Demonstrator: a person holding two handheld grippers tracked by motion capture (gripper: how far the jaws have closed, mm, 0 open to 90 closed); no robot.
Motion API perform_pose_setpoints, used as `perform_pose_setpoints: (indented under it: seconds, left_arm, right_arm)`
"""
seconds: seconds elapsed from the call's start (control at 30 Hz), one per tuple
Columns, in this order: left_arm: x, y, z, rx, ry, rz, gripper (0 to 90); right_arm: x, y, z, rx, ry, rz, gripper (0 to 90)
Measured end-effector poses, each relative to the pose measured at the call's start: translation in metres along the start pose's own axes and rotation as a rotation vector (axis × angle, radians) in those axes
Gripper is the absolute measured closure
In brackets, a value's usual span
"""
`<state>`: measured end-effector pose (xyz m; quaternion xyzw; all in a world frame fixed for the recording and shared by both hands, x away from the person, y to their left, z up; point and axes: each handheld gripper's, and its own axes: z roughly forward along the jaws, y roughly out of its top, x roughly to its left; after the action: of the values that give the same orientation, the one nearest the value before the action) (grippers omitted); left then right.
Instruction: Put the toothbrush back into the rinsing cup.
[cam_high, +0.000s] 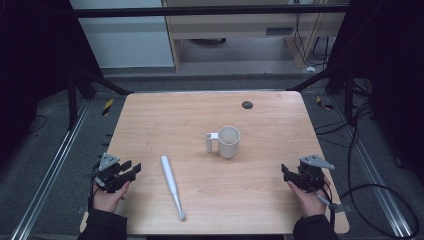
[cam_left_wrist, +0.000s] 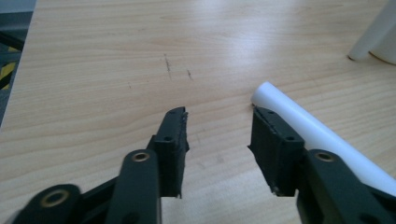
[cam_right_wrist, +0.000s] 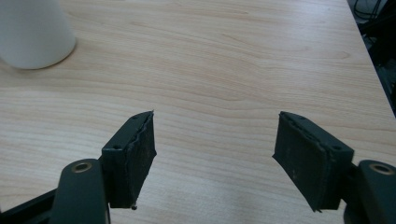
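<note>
Both tongs spread, nothing held: left tongs (cam_left_wrist: 218, 128) just beside the toothbrush (cam_high: 171, 184), so grabbing it looks next; cup (cam_high: 228, 141) waits ahead.

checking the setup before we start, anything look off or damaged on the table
Nothing spilled or broken. The white cup stands upright and the white stick lies flat, apart from it. The table has a few faint dark scuffs left of the cup. Both hand-held grippers, left and right, are open and hold nothing.
</note>
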<state>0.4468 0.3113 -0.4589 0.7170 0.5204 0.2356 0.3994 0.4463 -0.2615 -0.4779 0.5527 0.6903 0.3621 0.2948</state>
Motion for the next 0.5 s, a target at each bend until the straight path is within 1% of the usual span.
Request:
perform_pose_setpoints:
  seconds: [0.03, 0.07, 0.1, 0.13, 0.17, 0.2, 0.23, 0.27, 0.3, 0.33, 0.37, 0.4, 0.43, 0.47, 0.5]
  left_arm:
    - [0.000, 0.000, 0.000, 0.000, 0.000, 0.000, 59.4]
    - [-0.004, -0.001, -0.002, 0.011, -0.018, 0.006, 61.7]
    - [-0.004, -0.001, -0.002, 0.011, -0.018, 0.006, 63.3]
    - [-0.005, -0.002, -0.004, 0.021, -0.030, 0.014, 64.7]
    - [-0.010, -0.003, -0.005, 0.042, -0.051, 0.033, 66.3]
    - [-0.010, -0.003, -0.005, 0.042, -0.051, 0.033, 67.6]
    - [-0.015, -0.005, -0.005, 0.064, -0.073, 0.054, 69.0]
    - [-0.015, -0.005, -0.005, 0.064, -0.073, 0.054, 71.2]
    - [-0.019, -0.006, -0.006, 0.087, -0.093, 0.074, 72.7]
    - [-0.019, -0.006, -0.006, 0.087, -0.093, 0.074, 74.2]
    - [-0.022, -0.006, -0.006, 0.106, -0.114, 0.085, 75.9]
    - [-0.022, -0.006, -0.006, 0.106, -0.114, 0.085, 77.9]
    - [-0.025, -0.007, -0.005, 0.115, -0.131, 0.091, 77.9]
    - [-0.028, -0.008, -0.004, 0.133, -0.154, 0.106, 80.1]
    - [-0.028, -0.008, -0.004, 0.133, -0.154, 0.106, 80.4]
  right_arm:
    - [0.000, 0.000, 0.000, 0.000, 0.000, 0.000, 29.8]
    - [0.003, 0.000, -0.003, -0.005, 0.006, -0.010, 30.4]
    - [0.003, 0.000, -0.003, -0.005, 0.006, -0.010, 30.4]
    - [0.004, 0.000, -0.006, -0.009, 0.011, -0.018, 31.2]
    - [0.005, -0.001, -0.007, -0.012, 0.013, -0.021, 31.3]
    - [0.006, -0.001, -0.008, -0.012, 0.014, -0.020, 31.7]
    - [0.007, -0.001, -0.010, -0.017, 0.014, -0.023, 32.2]
    - [0.008, -0.001, -0.011, -0.021, 0.015, -0.021, 33.0]
    - [0.009, -0.001, -0.012, -0.023, 0.017, -0.015, 33.3]
    - [0.009, -0.001, -0.012, -0.025, 0.020, -0.015, 33.4]
    - [0.010, 0.000, -0.013, -0.025, 0.017, -0.016, 33.7]
    - [0.010, 0.000, -0.013, -0.025, 0.017, -0.016, 33.7]
    - [0.011, 0.000, -0.013, -0.025, 0.014, -0.020, 33.8]
    - [0.013, -0.001, -0.012, -0.018, 0.021, -0.027, 33.9]
    - [0.013, -0.001, -0.012, -0.018, 0.021, -0.027, 33.9]
